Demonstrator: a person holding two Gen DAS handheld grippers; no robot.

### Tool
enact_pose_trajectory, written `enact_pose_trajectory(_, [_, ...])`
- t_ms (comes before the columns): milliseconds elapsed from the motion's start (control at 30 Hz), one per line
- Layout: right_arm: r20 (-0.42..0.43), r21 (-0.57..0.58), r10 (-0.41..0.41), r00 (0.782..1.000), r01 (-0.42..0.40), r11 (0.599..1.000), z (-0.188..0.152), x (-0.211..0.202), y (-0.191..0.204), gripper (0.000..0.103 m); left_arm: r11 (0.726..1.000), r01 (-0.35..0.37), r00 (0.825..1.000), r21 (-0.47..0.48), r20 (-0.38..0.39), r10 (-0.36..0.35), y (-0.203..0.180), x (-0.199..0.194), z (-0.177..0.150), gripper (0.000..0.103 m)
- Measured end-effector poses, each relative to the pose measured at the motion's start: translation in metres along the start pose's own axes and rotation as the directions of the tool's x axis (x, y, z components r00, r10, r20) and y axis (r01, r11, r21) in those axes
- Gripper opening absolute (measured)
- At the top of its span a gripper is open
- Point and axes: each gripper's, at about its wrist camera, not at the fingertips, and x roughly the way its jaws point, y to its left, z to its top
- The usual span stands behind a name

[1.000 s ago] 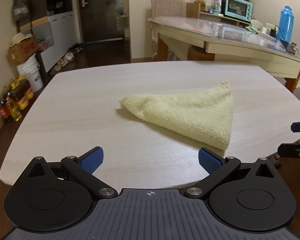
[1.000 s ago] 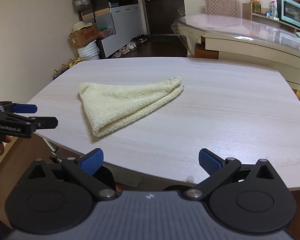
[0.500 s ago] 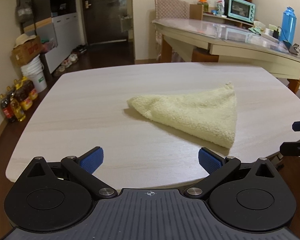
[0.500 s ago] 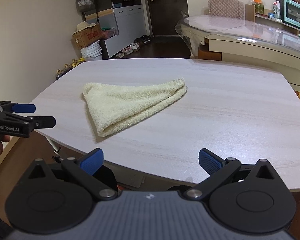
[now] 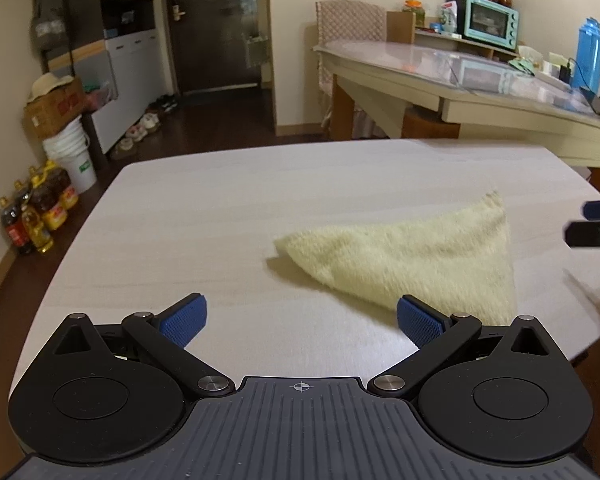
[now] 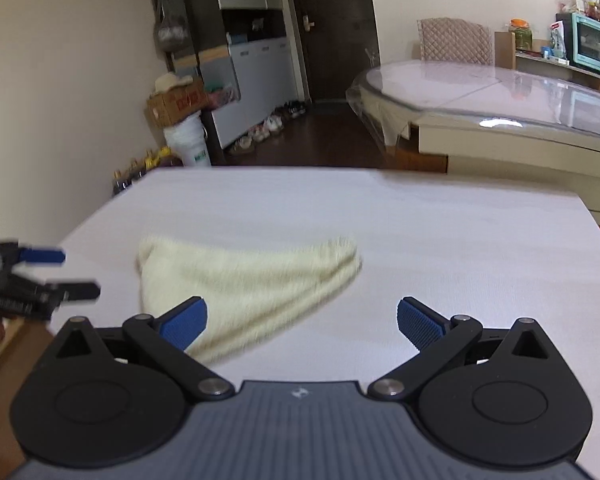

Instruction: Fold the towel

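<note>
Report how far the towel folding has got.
Done: the yellow towel lies folded into a layered triangle on the table. In hand: nothing; the left gripper and right gripper are open and empty, short of it. Left: any further folds.

We look along our right gripper [image 6: 302, 318], its blue-padded fingers [image 6: 420, 322] spread wide with nothing between them, over a pale wooden table [image 6: 460, 248]. A cream towel [image 6: 244, 280] lies there folded into a rough triangle, its near corner passing behind our left-side finger. At the left edge our left gripper [image 6: 80, 274] hangs beside the table's rim, fingers parted, clear of the cloth. Beyond stand a glass-topped table [image 6: 480, 92], a cardboard box [image 6: 176, 102] on a white bucket [image 6: 188, 140], and a dark door [image 6: 332, 28].
</note>
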Motion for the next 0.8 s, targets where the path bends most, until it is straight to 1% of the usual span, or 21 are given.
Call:
enact_pose_trajectory(33, [0.001, 0.013, 0.014, 1.000, -0.014, 1.000, 0.006, 0.009, -0.005, 0.095, 1.000, 0.004, 1.000, -0.006, 0.001, -0.004, 0.001, 0.002, 0.001, 0.103])
enact_pose_trajectory(100, [-0.009, 0.033, 0.037, 0.999, -0.036, 0.999, 0.013, 0.024, -0.011, 0.073, 1.000, 0.022, 1.000, -0.018, 0.005, -0.021, 0.004, 0.006, 0.004, 0.103])
enact_pose_trajectory(133, [-0.023, 0.035, 0.039, 0.999, -0.038, 0.999, 0.016, 0.034, -0.013, 0.071, 0.999, 0.028, 1.000, -0.022, 0.005, -0.028, 0.005, 0.008, 0.005, 0.103])
enact_pose_trajectory(200, [-0.043, 0.035, 0.041, 0.998, -0.040, 0.999, 0.018, 0.048, -0.015, 0.063, 0.999, 0.032, 0.999, -0.024, 0.002, -0.032, 0.006, 0.013, 0.006, 0.103])
enact_pose_trajectory(367, [-0.080, 0.051, 0.039, 0.996, -0.035, 0.998, 0.021, 0.077, -0.019, 0.052, 0.999, 0.035, 0.999, -0.020, -0.009, -0.036, 0.009, 0.021, 0.007, 0.103])
enact_pose_trajectory(433, [-0.082, 0.048, 0.032, 0.996, -0.028, 0.998, 0.020, 0.081, -0.019, 0.042, 0.999, 0.037, 0.999, -0.021, -0.013, -0.037, 0.010, 0.025, 0.007, 0.103])
enact_pose_trajectory(467, [-0.077, 0.038, 0.027, 0.997, -0.024, 0.999, 0.020, 0.082, -0.019, 0.026, 0.999, 0.037, 0.999, -0.020, -0.015, -0.037, 0.011, 0.026, 0.007, 0.103])
enact_pose_trajectory(500, [-0.073, 0.029, 0.022, 0.997, -0.020, 0.999, 0.020, 0.082, -0.018, 0.012, 0.999, 0.036, 0.999, -0.019, -0.016, -0.036, 0.012, 0.027, 0.007, 0.103])
enact_pose_trajectory(533, [-0.058, 0.007, 0.018, 0.998, -0.017, 1.000, 0.019, 0.080, -0.015, 0.012, 0.999, 0.033, 0.999, -0.016, -0.016, -0.033, 0.013, 0.028, 0.007, 0.103])
enact_pose_trajectory(567, [-0.044, -0.029, 0.006, 0.999, -0.007, 1.000, 0.019, 0.078, -0.011, 0.009, 1.000, 0.027, 0.999, -0.013, -0.017, -0.027, 0.015, 0.029, 0.007, 0.103])
enact_pose_trajectory(667, [0.010, -0.162, -0.043, 0.999, 0.044, 0.986, 0.018, 0.064, 0.011, 0.008, 1.000, 0.001, 1.000, -0.011, -0.017, -0.001, 0.025, 0.032, 0.009, 0.103])
enact_pose_trajectory(767, [0.056, -0.254, -0.001, 0.998, 0.015, 0.967, 0.018, 0.038, 0.037, 0.009, 0.999, -0.035, 0.999, 0.012, -0.008, 0.035, 0.040, 0.033, 0.013, 0.103])
enact_pose_trajectory(800, [0.046, -0.260, 0.057, 0.997, -0.044, 0.965, 0.018, 0.030, 0.045, 0.009, 0.998, -0.051, 0.999, 0.026, -0.001, 0.051, 0.046, 0.033, 0.015, 0.103])
